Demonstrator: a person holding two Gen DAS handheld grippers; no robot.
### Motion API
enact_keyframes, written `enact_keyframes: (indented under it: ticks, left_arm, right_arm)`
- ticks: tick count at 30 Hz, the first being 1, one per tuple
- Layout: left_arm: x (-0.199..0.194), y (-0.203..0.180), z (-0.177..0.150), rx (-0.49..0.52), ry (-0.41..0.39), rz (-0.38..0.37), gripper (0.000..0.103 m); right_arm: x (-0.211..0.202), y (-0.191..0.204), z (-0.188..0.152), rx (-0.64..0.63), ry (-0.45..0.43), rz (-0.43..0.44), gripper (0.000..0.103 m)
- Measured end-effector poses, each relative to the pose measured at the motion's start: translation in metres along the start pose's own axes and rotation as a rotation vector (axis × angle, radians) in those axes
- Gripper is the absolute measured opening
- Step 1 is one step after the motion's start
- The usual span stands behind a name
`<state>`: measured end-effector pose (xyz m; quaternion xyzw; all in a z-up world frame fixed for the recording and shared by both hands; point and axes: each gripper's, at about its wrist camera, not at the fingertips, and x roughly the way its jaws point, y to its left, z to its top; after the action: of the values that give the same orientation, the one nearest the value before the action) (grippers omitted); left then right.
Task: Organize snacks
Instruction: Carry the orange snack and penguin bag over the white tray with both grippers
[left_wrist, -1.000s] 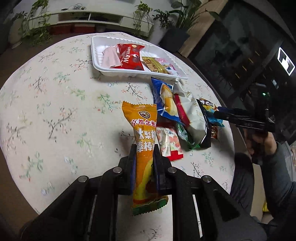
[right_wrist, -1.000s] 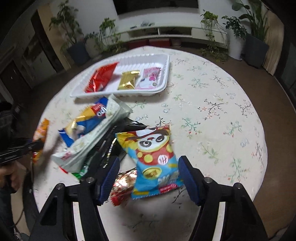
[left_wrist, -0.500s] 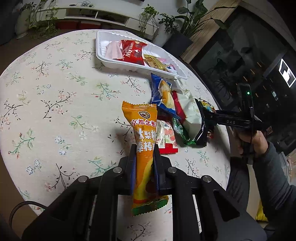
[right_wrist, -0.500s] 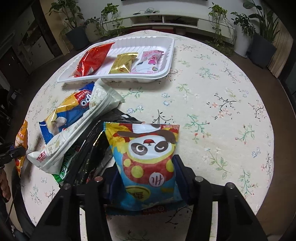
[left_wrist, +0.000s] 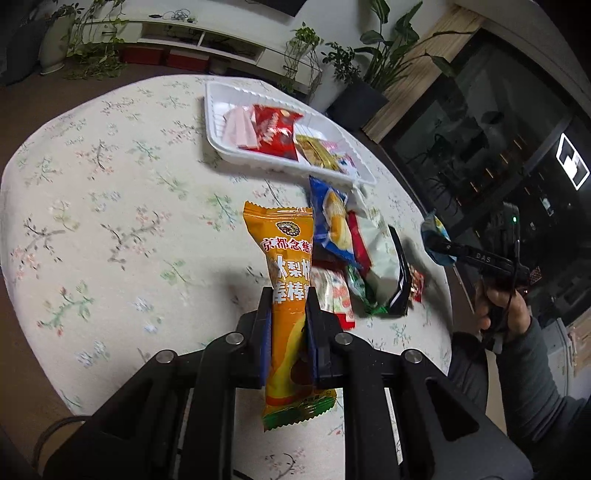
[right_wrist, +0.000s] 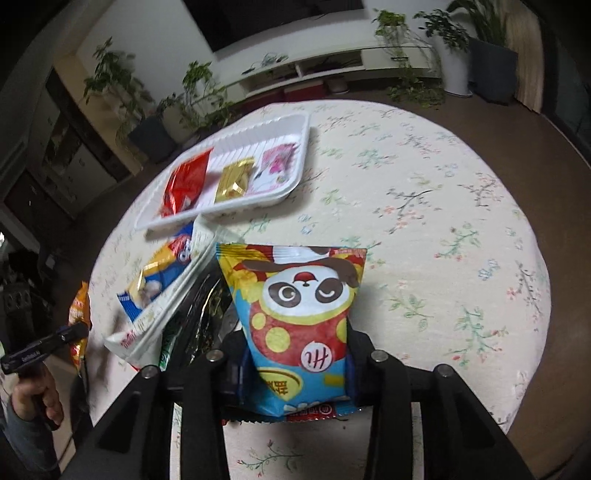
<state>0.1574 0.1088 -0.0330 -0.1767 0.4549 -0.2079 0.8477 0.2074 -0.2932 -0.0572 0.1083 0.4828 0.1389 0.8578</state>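
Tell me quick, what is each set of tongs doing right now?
Left tongs: closed on the orange snack packet.
Right tongs: just been closing, now gripping the panda snack bag.

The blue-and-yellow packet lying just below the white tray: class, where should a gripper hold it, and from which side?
Grip the blue-and-yellow packet across its narrow width near the bare left end, coming from above. It lies flat and long, its right edge is tucked under the white packet, and the white tray crowds its top.

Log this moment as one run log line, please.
left hand-held gripper: shut on orange snack packet | right hand-held gripper: jaws just closing, pinching panda snack bag | white tray: three snacks inside
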Motion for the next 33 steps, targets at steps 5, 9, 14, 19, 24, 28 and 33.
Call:
enact_keyframes:
  ticks: [5, 9, 14, 19, 24, 28, 33]
  left_arm:
    - [-0.018, 0.013, 0.04, -0.006, -0.057, 0.026, 0.013]
    - [-0.022, 0.016, 0.083, 0.016, -0.088, 0.052, 0.013]
    - [-0.006, 0.003, 0.148, 0.066, -0.102, 0.075, 0.013]
    - [0.032, -0.021, 0.2, 0.125, -0.068, 0.078, 0.013]
    - [0.077, -0.028, 0.217, 0.13, -0.028, 0.079, 0.013]
    - [0.106, -0.024, 0.219, 0.099, -0.011, 0.076, 0.014]
    - [0.131, -0.016, 0.211, 0.096, 0.012, 0.086, 0.014]
  right_arm:
    - [-0.022, -0.048, 0.017, 0.187, -0.082, -0.011, 0.04]
    - [-0.035, -0.08, 0.04, 0.322, -0.141, -0.077, 0.04]
    - [-0.037, -0.048, 0.091, 0.228, -0.193, -0.07, 0.04]
    - [-0.009, 0.039, 0.144, -0.007, -0.202, 0.042, 0.04]
    - [0.057, 0.093, 0.171, -0.097, -0.096, 0.025, 0.04]
    - [0.099, 0.11, 0.172, -0.137, -0.029, -0.024, 0.04]
    - [0.124, 0.115, 0.161, -0.152, 0.007, -0.053, 0.04]
